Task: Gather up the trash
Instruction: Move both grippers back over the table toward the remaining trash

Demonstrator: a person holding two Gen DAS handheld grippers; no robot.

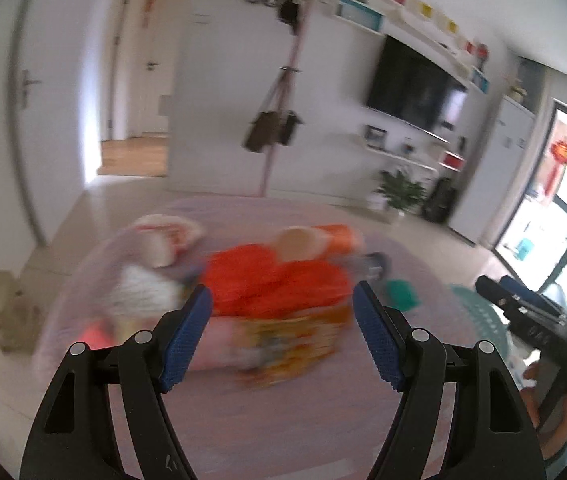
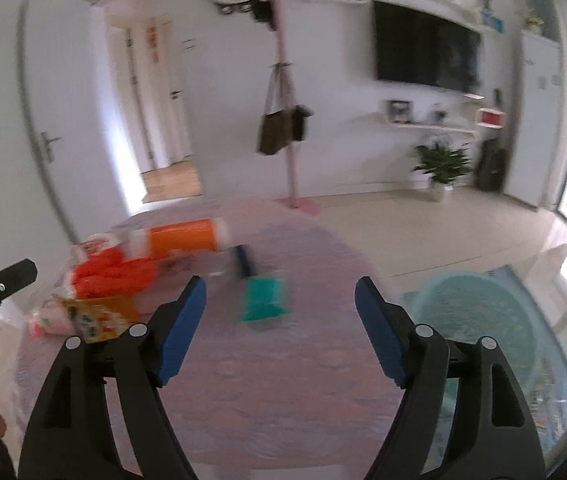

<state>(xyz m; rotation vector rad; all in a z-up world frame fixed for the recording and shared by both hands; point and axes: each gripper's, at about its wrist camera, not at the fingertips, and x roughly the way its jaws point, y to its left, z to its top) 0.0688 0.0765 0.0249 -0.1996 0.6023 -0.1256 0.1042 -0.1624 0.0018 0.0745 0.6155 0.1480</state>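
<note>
A heap of trash lies on a round table with a pinkish cloth. An orange plastic bag is in the middle of the heap, an orange and white tube behind it, a yellow snack packet in front, paper cups and a white wrapper to the left. A teal packet and a small dark blue item lie apart on the cloth. My left gripper hangs open in front of the orange bag with nothing between its fingers. My right gripper stands open above the cloth near the teal packet, holding nothing.
A teal plastic basket stands right of the table. Beyond the table are a pink coat stand with hanging bags, a wall television, a potted plant and a doorway. A person's hand shows at the left edge of the right wrist view.
</note>
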